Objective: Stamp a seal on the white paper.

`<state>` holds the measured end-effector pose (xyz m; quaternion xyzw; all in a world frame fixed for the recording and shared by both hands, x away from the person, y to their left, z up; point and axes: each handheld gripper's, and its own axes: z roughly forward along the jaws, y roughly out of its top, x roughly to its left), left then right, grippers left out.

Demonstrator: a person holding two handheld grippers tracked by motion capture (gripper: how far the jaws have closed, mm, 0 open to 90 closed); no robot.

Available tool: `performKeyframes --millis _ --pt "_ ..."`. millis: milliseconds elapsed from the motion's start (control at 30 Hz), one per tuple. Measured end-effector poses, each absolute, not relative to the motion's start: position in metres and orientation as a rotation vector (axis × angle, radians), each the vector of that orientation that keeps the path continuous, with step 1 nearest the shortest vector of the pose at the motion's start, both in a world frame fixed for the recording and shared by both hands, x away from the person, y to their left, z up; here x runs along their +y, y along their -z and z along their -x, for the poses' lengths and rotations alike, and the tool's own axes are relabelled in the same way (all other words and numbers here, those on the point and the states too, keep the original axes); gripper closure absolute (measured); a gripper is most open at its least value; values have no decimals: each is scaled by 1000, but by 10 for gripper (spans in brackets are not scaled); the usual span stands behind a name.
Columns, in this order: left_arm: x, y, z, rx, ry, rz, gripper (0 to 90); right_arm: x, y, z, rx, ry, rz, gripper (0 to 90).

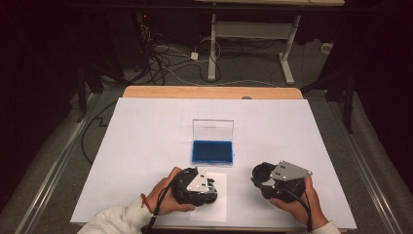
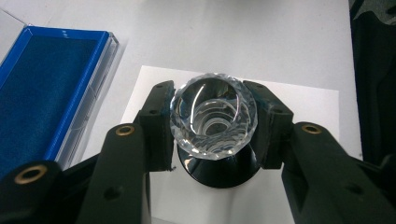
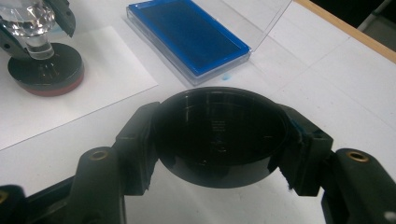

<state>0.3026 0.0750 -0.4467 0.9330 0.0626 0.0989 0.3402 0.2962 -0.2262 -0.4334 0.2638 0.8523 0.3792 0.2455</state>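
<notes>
Holding the crystal-topped stamp [image 2: 213,122] upright on the paper sheet [image 2: 308,105] near the counter's front edge, our left gripper's [image 1: 210,186] jaws clamp its faceted knob, while our right gripper's [image 1: 258,176] jaws grip the black round cap [image 3: 219,135]. We judge inking comes next: carrying the stamp to the blue ink pad [image 1: 212,151], mid-counter. One stamp, one cap, one pad, one sheet.

From my seat, the open case [image 1: 212,151] lies at twelve o'clock; the stamp [image 2: 214,122] on paper sheet [image 1: 219,207] at seven, the cap [image 3: 219,135] at five.

Clear faceted stamp handle [image 2: 213,122], black base (possibly red-edged), blue pad [image 3: 187,32].
</notes>
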Motion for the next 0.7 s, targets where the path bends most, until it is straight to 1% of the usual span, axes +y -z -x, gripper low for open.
performKeyframes --millis 700 --pt "75 447 -303 163 -257 -2429 549 -225 433 -295 2340 -1040 -706 385"
